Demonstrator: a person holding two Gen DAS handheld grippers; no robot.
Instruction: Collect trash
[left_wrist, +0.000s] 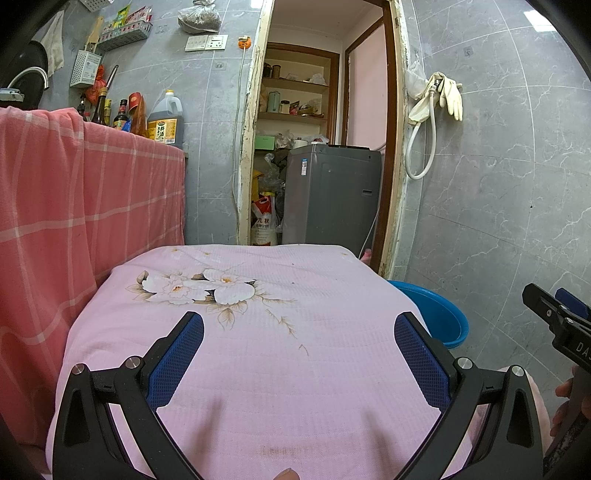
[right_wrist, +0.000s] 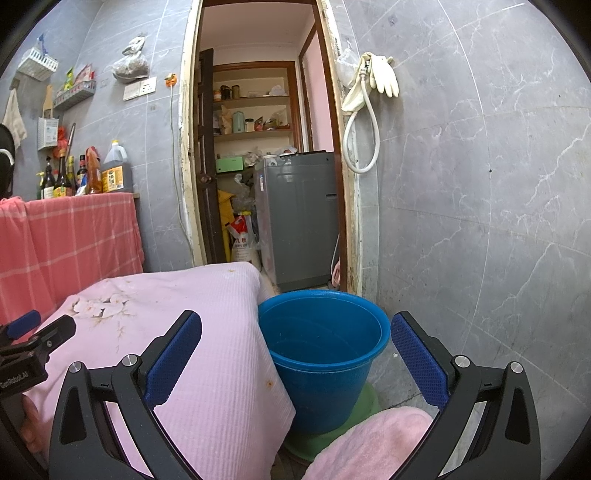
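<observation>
**Both grippers wide, nothing held, bucket at right**

While I hold over the table, my left gripper (left_wrist: 299, 334) has both blue pads spread wide with nothing between them; below it lies only the pink floral cloth (left_wrist: 258, 354). My right gripper (right_wrist: 295, 332) is just as wide and also holds nothing, and the blue bucket (right_wrist: 321, 354) sits framed between its fingers, on the floor, touching the cloth's hanging edge. Bucket stands on a green mat (right_wrist: 364, 404), and I see no trash in the part of its inside that shows. No trash visible on the cloth either. Left of the table: red checked cloth (left_wrist: 74, 206) over a counter, bottles (left_wrist: 122, 114) on top. Beyond, an open doorway with a grey washing machine (left_wrist: 332, 192). Rubber gloves (left_wrist: 448, 94) and a hose hang on the tiled wall.
</observation>
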